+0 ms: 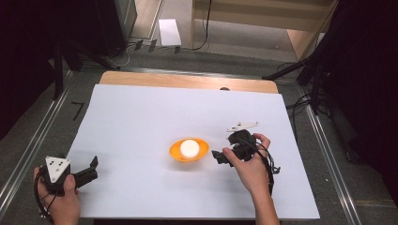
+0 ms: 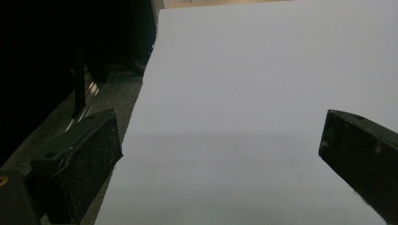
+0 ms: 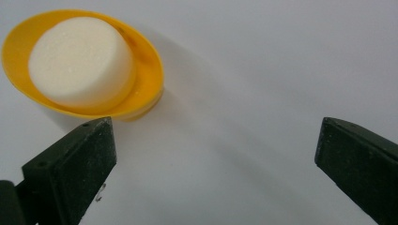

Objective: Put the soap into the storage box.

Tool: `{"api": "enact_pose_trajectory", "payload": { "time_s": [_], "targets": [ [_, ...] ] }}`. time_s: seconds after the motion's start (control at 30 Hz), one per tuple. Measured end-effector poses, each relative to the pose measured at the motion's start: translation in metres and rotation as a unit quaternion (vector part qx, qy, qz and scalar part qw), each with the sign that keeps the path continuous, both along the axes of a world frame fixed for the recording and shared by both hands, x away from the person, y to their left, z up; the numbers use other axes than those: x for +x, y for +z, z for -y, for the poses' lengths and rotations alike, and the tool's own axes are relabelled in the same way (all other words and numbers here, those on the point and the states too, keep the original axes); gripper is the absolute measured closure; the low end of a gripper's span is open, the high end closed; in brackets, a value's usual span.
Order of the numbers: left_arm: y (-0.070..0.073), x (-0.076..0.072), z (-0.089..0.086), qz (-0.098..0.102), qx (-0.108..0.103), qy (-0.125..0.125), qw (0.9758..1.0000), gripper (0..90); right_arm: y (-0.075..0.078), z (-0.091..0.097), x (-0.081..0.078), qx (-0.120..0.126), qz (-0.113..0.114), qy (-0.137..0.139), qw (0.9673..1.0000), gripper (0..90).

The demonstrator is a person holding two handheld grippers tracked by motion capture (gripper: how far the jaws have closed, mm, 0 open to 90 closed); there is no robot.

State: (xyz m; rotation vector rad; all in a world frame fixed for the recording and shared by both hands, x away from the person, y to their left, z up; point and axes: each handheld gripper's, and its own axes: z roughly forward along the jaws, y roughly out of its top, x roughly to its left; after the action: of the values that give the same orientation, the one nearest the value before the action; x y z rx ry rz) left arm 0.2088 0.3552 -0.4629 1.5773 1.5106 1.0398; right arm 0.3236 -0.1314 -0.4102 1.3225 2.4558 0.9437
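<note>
the white-covered wooden desk [image 1: 141,117] carried a round orange plastic bowl [image 1: 176,153] near its middle, holding a white foam cylinder [image 1: 189,147]. the right gripper [image 1: 220,157] gaped empty just beside it; the left gripper [image 1: 94,168] gaped at the near-left corner.

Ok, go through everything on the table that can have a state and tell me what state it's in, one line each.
Orange bowl: upright on the white sheet, holding the white block.
White block: sitting inside the bowl, flat face up.
Right gripper: open, empty, just beside the bowl, apart from it.
Left gripper: open, empty, at the near left edge of the sheet.
White sheet: lying flat over the wooden table.
</note>
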Motion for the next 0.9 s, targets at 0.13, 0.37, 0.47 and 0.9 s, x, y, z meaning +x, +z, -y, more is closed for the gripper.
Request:
{"api": "enact_pose_trajectory", "payload": {
  "time_s": [0.13, 0.37, 0.47, 0.9],
  "targets": [
    [0.0, 0.0, 0.0, 0.0, 0.0, 0.0, 1.0, 0.0, -0.002, 0.009, -0.001, 0.0, -0.001, -0.007, 1.0, 0.0],
    [0.0, 0.0, 0.0, 0.001, -0.001, -0.001, 1.0, 0.0, -0.007, 0.022, -0.004, 0.002, 0.0, -0.016, 0.9999, 0.0],
    [0.0, 0.0, 0.0, 0.002, 0.0, 0.0, 1.0, 0.0, -0.009, 0.027, -0.005, 0.004, -0.002, -0.02, 0.9998, 0.0],
    [0.0, 0.0, 0.0, 0.001, 0.001, 0.0, 1.0, 0.0, -0.015, 0.051, -0.012, 0.01, -0.005, -0.039, 0.9992, 0.0]
  ]
}}
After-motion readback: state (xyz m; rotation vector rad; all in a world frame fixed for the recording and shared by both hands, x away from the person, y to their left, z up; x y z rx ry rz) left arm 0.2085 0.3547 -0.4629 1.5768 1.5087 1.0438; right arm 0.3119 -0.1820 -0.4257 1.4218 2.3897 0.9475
